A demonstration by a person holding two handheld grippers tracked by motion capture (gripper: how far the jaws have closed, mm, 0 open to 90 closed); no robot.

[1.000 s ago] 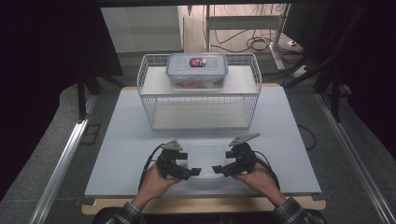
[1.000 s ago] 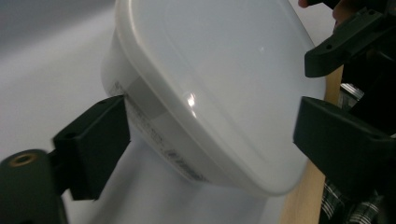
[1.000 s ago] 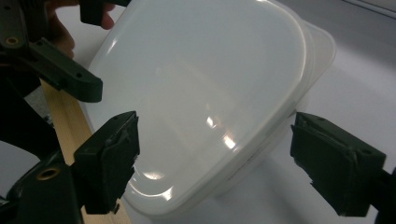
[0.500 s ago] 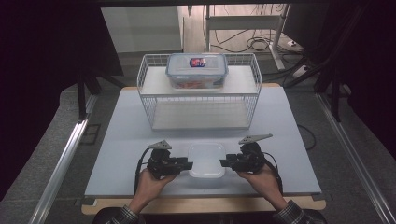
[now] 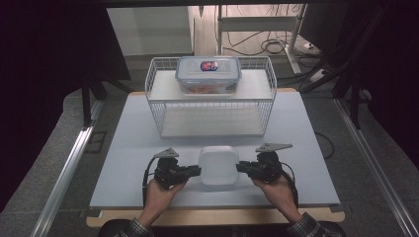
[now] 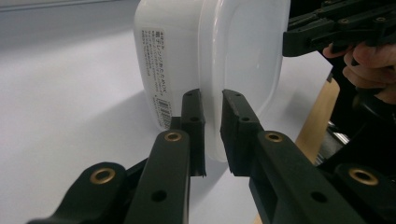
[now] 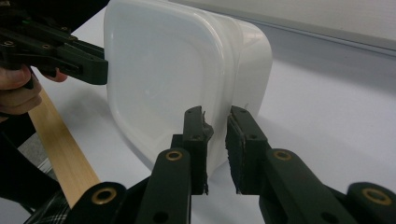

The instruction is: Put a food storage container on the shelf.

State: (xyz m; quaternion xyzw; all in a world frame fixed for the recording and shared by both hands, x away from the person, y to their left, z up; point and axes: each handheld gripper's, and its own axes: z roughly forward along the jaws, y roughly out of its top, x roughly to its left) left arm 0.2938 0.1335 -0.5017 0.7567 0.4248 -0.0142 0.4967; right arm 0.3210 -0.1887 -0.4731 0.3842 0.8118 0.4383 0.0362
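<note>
The table (image 5: 123,148) is lying pale and wide, with open room on its left and right and a bare strip between the rack (image 5: 212,116) and the box (image 5: 219,167). Its wooden front edge (image 5: 212,217) is running just behind the person's wrists. One wire rack is standing at the far middle, short of the back edge, with one lidded tub (image 5: 208,74) sitting on its top shelf and the lower shelf lying free. One white box is sitting near the front edge, well apart from the rack, with its lid on. Two grippers are flanking it. The left gripper (image 6: 212,112) is pinching the box's lid rim on the left side, its jaws having just been closing onto that rim. The right gripper (image 7: 215,128) is clamping the rim on the opposite side, its jaws likewise having just been closing on it. Two hands are gripping the tools from below, forearms coming in over the front edge.
</note>
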